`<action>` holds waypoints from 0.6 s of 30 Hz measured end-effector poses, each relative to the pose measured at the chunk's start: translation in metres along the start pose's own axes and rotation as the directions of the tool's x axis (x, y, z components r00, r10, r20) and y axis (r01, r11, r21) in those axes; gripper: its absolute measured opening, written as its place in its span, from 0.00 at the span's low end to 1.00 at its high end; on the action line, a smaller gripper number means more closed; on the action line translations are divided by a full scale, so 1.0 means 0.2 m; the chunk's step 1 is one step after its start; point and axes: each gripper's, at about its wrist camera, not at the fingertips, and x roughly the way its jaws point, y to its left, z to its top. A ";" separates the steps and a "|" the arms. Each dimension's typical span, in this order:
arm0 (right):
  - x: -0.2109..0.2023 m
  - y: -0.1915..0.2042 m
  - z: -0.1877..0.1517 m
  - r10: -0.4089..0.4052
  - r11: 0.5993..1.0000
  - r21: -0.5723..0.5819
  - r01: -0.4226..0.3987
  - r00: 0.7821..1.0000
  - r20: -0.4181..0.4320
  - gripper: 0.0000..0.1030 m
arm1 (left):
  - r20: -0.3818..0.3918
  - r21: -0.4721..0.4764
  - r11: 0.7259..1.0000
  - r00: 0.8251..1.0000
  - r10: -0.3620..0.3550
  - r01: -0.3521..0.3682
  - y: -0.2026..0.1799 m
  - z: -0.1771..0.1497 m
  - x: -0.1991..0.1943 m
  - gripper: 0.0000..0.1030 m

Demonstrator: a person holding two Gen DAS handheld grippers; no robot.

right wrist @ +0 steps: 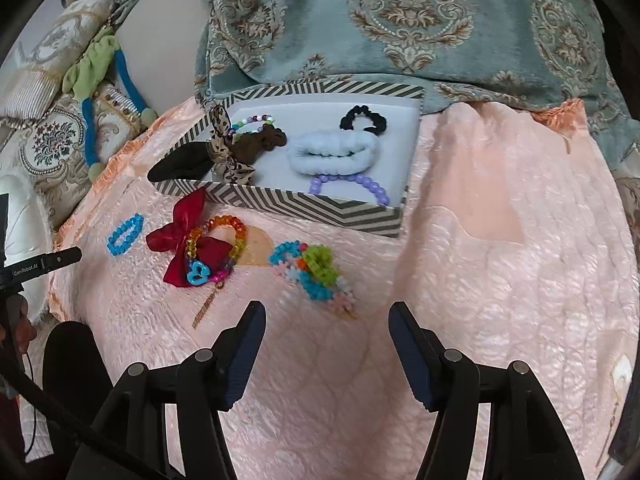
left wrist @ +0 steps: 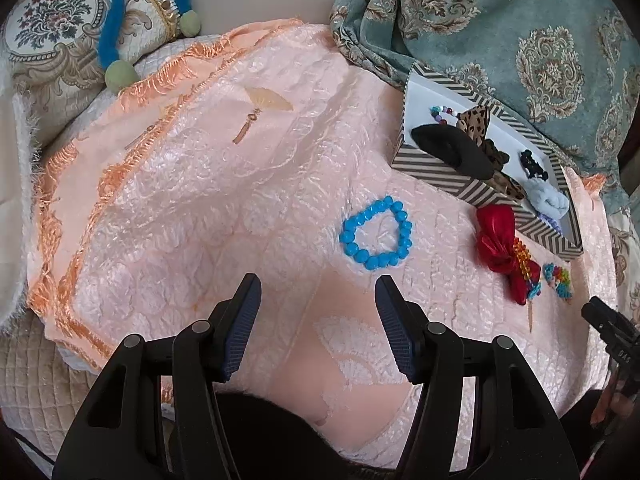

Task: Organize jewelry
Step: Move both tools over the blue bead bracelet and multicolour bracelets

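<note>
Two open claws hang over a peach quilted bedspread (left wrist: 192,208) where loose jewelry waits to join the pieces already in a chevron-striped box (right wrist: 320,210). The left claw (left wrist: 316,292) stands wide with nothing between its jaws, its tips just short of a blue bead bracelet (left wrist: 376,234) lying flat at its 12 o'clock. The right claw (right wrist: 326,316) is likewise wide and empty, with a tangle of multicolored bead pieces (right wrist: 316,268) just ahead of it at about 12 o'clock. At that claw's 10 o'clock a rainbow bead bracelet (right wrist: 224,240) rests on top of a red satin bow (right wrist: 180,240), touching it. The box sits beyond at 12 o'clock, holding a pale blue scrunchie (right wrist: 332,152), a purple bead bracelet (right wrist: 360,184), a black scrunchie (right wrist: 362,120) and a leopard-print bow (right wrist: 228,148). The blue bracelet looks light, made of hard, glossy beads on a cord, so it will likely sag into a loop when lifted and may slip on smooth pads. A pinch across one side of the ring, jaws straddling a bead or two, seems the surest hold. The soft bedspread should give under the tips, which may help them get beneath the beads. The bead tangle could snag or drag a neighbor along.
</note>
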 end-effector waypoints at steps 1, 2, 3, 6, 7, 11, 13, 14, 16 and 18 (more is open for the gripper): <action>0.01 0.00 0.01 0.001 1.000 0.002 -0.001 1.000 0.002 0.61 | 0.001 -0.007 1.000 1.000 -0.002 0.002 0.00 0.00 0.00 0.58; 0.03 0.00 0.02 0.001 1.000 0.007 -0.001 1.000 0.008 0.61 | -0.001 -0.015 1.000 1.000 -0.004 0.004 0.00 0.01 0.01 0.58; 0.03 0.00 0.02 0.001 1.000 0.011 -0.001 1.000 0.012 0.61 | -0.005 -0.022 1.000 1.000 -0.007 0.006 0.00 0.02 0.02 0.58; 0.08 0.00 0.05 0.003 0.999 0.033 -0.004 1.000 0.014 0.61 | -0.013 -0.023 1.000 1.000 -0.007 0.007 -0.02 0.03 0.05 0.58; 0.09 -0.01 0.06 0.007 0.999 0.037 -0.007 1.000 0.011 0.61 | -0.015 -0.020 1.000 1.000 -0.004 0.004 -0.02 0.03 0.06 0.58; 0.14 0.00 0.08 0.009 1.000 0.029 -0.009 1.000 -0.002 0.55 | -0.020 -0.019 1.000 1.000 0.005 -0.006 -0.04 0.05 0.10 0.58; 0.16 0.01 0.08 0.007 1.000 0.021 -0.007 1.000 -0.008 0.55 | -0.017 -0.018 1.000 1.000 0.018 -0.018 -0.04 0.06 0.12 0.58; 0.16 0.01 0.08 0.007 1.000 0.018 -0.007 1.000 -0.009 0.55 | -0.015 -0.016 1.000 1.000 0.022 -0.023 -0.05 0.07 0.13 0.58; 0.18 0.01 0.09 0.005 1.000 0.015 -0.005 1.000 -0.013 0.53 | -0.015 -0.008 1.000 1.000 0.026 -0.027 -0.06 0.07 0.15 0.58; 0.20 0.00 0.09 0.008 1.000 0.014 -0.008 1.000 -0.017 0.48 | -0.016 0.000 0.999 0.999 0.035 -0.035 -0.07 0.08 0.17 0.58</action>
